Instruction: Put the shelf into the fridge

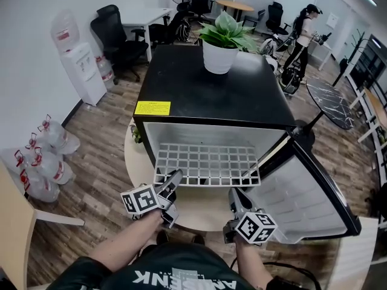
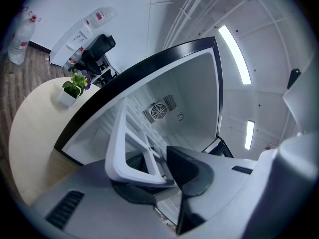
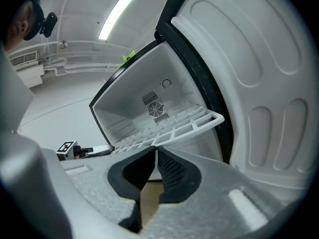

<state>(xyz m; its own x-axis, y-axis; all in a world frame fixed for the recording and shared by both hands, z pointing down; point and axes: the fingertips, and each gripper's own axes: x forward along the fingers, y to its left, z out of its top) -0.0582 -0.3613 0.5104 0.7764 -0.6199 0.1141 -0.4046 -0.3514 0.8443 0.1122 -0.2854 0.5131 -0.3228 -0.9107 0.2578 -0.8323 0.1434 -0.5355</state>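
The white grid shelf (image 1: 208,162) lies half inside the open black mini fridge (image 1: 211,89), its front edge sticking out. My left gripper (image 1: 175,177) is shut on the shelf's front left corner; in the left gripper view the white rim (image 2: 117,138) sits between the pads of the left gripper (image 2: 159,176). My right gripper (image 1: 233,193) is at the shelf's front right. In the right gripper view the right gripper (image 3: 155,153) has its dark pads together, tips just under the shelf's front rail (image 3: 174,126), with nothing seen between them.
The fridge door (image 1: 308,192) hangs open to the right, close by my right gripper. The fridge stands on a round pale table (image 1: 199,213) and carries a potted plant (image 1: 221,56). A water dispenser (image 1: 78,65) and bottles (image 1: 42,156) stand left; a person (image 1: 302,32) is far back.
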